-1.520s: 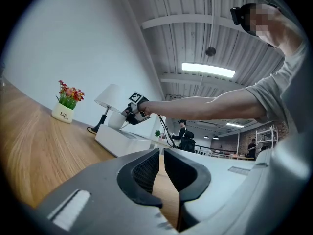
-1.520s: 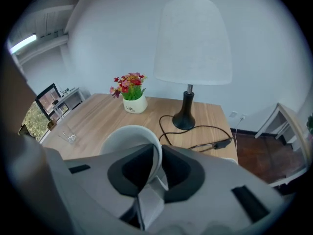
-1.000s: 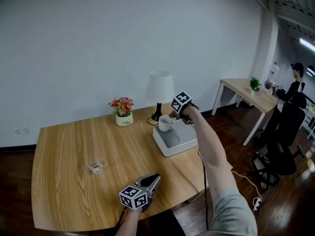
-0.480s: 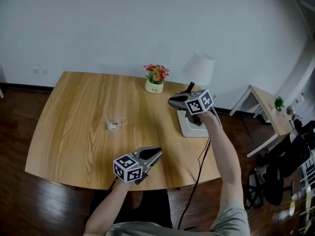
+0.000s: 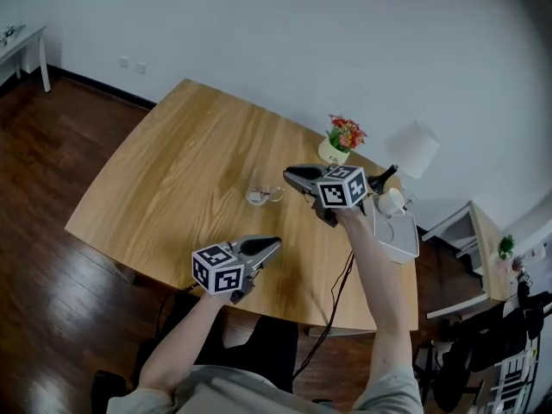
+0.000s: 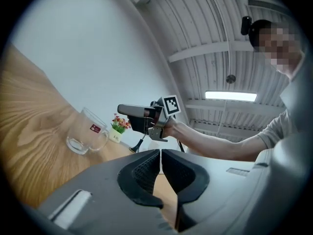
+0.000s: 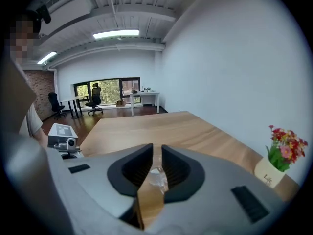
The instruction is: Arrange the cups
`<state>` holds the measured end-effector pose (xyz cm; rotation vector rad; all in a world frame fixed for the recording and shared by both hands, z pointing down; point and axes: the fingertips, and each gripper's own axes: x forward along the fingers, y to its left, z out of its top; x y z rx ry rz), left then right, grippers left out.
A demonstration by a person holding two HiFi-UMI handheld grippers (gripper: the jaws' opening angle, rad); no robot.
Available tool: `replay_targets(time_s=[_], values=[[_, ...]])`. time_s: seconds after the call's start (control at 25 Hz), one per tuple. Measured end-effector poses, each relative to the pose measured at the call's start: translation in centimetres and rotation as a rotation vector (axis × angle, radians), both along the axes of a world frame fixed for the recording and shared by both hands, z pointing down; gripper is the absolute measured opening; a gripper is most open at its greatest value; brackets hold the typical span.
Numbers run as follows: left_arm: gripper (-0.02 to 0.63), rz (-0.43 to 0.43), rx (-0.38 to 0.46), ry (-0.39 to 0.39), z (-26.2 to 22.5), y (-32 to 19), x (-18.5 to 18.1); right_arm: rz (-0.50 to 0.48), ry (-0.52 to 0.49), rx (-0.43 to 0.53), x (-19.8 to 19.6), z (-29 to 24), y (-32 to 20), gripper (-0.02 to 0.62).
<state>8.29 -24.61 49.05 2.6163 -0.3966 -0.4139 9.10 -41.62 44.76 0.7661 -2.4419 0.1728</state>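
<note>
Wooden desk (image 5: 185,158) on dark floor (image 5: 52,171). On it: clear glass cup (image 5: 261,196) mid-desk, flower pot (image 5: 339,142) and lamp (image 5: 414,147) at far edge, white tray (image 5: 401,241) (white cup (image 5: 391,202) inside).

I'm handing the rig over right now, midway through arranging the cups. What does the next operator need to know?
Left gripper: jaws together, empty, over the near side of the table.
Right gripper: jaws a narrow gap apart, empty, hovering close to the glass cup and aimed at it, not touching.
Glass cup: upright, alone mid-table.
White cup: on the white tray at the table's far right end.
Done: nothing visibly arranged; the cups stand apart.
Left: probably grip the glass cup and place it with the white one.
</note>
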Motion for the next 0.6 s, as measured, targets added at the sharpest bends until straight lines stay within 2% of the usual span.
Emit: replay_targets(time_s=[0.04,0.08,0.12,0.16,0.28,0.36,0.48,0.52,0.6], values=[[0.006,-0.007,-0.001,0.011,-0.1,-0.1,-0.4,-0.001,-0.006,-0.021,-1.0,0.2,-0.3,0.073],[0.005,-0.012,-0.001,0.016,-0.1,-0.1,-0.7,0.002,-0.012,-0.048,-1.8,0.4,-0.6,0.121],[0.006,-0.014,-0.004,0.018,-0.1,-0.1,-0.9,0.012,-0.014,-0.074,-2.3,0.8,-1.0,0.262],[0.013,-0.013,-0.008,0.018,-0.1,-0.2,-1.0,0.034,-0.009,-0.092,-2.4,1.1,-1.6,0.282],[0.023,-0.004,-0.016,-0.002,0.3,0.0,-0.8,0.121,0.042,-0.123,-1.4,2.1,-3.7,0.281],[0.028,0.003,-0.015,-0.018,0.5,0.1,-0.4,0.143,0.105,-0.152,-0.5,3.0,-4.5,0.279],[0.028,0.008,-0.014,-0.036,0.8,0.1,0.0,0.129,0.226,-0.206,0.4,5.0,-5.0,0.257],[0.028,0.008,-0.015,-0.040,0.9,0.0,0.1,0.121,0.262,-0.227,0.5,5.7,-5.0,0.223],[0.028,0.009,-0.015,-0.045,1.0,0.0,0.2,0.109,0.307,-0.266,0.4,7.0,-5.2,0.221]])
